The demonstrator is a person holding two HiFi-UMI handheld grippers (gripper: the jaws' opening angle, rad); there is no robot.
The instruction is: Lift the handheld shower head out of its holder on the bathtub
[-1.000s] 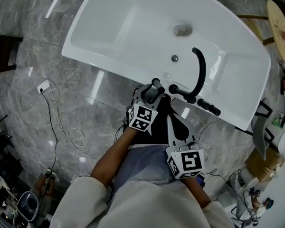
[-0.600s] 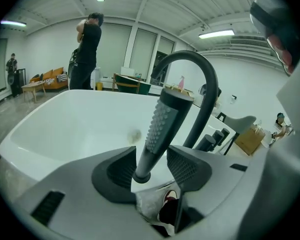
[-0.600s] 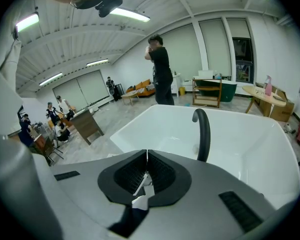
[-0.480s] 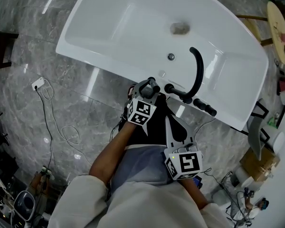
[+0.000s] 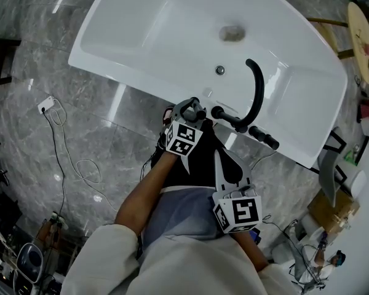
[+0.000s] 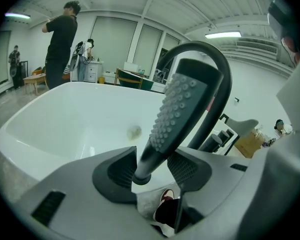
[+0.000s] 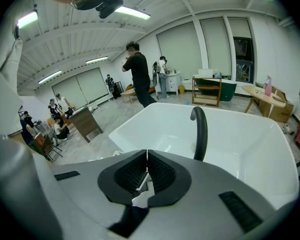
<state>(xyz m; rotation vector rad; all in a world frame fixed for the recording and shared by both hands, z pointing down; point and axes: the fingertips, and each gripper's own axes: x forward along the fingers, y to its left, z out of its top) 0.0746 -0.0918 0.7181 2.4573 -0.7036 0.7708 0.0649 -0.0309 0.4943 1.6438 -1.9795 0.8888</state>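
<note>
The dark grey shower head (image 6: 182, 109), its face covered in nubs, stands tilted between my left gripper's jaws. Both pads press its thin handle just above the round collar at its foot. In the head view it is a small black shape (image 5: 199, 108) at the white bathtub's near rim (image 5: 141, 82), with my left gripper (image 5: 194, 112) shut around it. The black arched spout (image 5: 256, 91) rises just right of it. My right gripper (image 5: 220, 155) hangs back over my lap, shut, its pads (image 7: 146, 171) touching with nothing between them.
Black tap knobs (image 5: 264, 139) line the rim right of the spout. The drain (image 5: 232, 33) lies on the tub floor. A socket with a cable (image 5: 49, 106) lies on the marble floor at left, and a round wooden table (image 5: 363, 35) stands far right. People stand behind the tub (image 6: 60, 39).
The head view has drifted, so the tub sits slightly lower-left in the picture. My left gripper stays on the shower head by the rim. The right gripper has hardly moved.
</note>
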